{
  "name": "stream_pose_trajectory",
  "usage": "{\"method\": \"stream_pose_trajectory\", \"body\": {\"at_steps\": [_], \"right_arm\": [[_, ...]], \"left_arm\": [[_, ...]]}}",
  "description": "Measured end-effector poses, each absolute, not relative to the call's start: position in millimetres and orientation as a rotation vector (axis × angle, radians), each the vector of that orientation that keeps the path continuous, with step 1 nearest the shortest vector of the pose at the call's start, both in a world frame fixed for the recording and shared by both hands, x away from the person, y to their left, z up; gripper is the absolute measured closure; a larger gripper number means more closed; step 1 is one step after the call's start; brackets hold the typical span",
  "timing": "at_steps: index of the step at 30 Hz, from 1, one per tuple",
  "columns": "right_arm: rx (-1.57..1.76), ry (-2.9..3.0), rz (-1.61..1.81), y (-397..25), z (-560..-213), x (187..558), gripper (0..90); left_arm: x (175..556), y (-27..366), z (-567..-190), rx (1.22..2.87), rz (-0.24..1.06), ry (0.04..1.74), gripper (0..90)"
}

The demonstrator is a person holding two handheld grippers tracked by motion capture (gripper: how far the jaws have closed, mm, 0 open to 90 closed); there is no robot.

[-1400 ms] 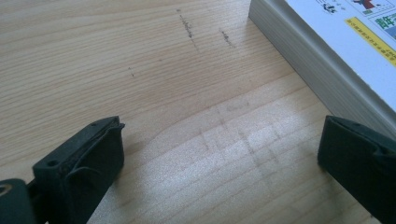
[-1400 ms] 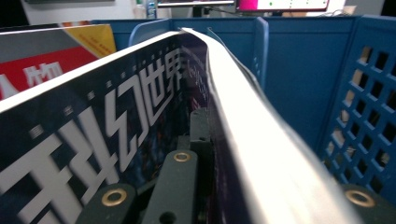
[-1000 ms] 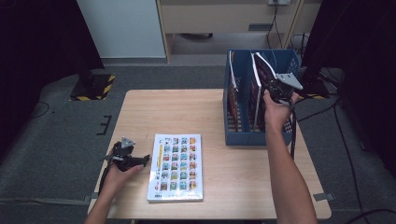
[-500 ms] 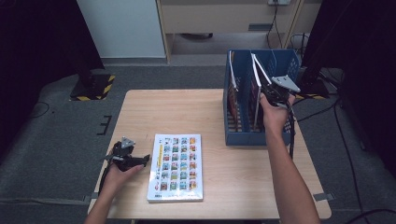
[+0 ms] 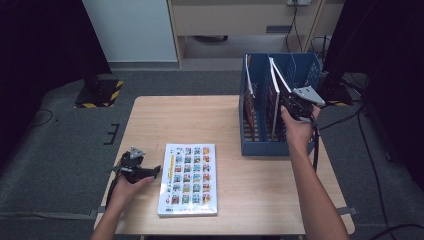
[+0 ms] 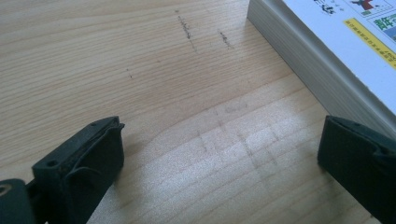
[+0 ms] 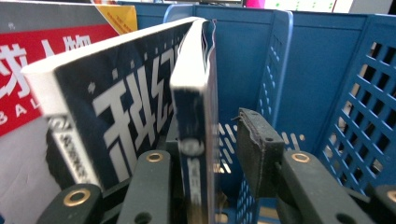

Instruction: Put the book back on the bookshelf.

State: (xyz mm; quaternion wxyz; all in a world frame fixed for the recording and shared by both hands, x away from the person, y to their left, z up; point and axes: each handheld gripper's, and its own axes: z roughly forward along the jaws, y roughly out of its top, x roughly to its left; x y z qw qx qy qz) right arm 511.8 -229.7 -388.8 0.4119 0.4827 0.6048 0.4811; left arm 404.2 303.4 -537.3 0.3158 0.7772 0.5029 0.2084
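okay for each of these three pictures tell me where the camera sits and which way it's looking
High view: above the person's side, looking forward and down on the table; both forearms, left gripper and right gripper show.
Left gripper view: rides on the left gripper, looking down along its open jaws at bare tabletop.
Right gripper view: rides on the right gripper, facing into the blue file rack, jaws around a dark book.
Shared: the flat picture book in the high view appears as an edge in the left gripper view.
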Motion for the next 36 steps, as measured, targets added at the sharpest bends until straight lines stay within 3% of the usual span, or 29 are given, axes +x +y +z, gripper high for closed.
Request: {"method": "stream_pose_trajectory", "body": {"at_steps": [26,36], "right_arm": [[1.209,1.554,1.227,-234.8,-386.5,485.4,70.4],[1.198,1.597,1.226,-231.6,-388.9,477.4,75.6]], "left_arm": [[404.3,302.9,-537.2,2.048,0.549,1.325,0.0],[404.5,302.6,-537.2,2.049,0.549,1.325,0.0]]}}
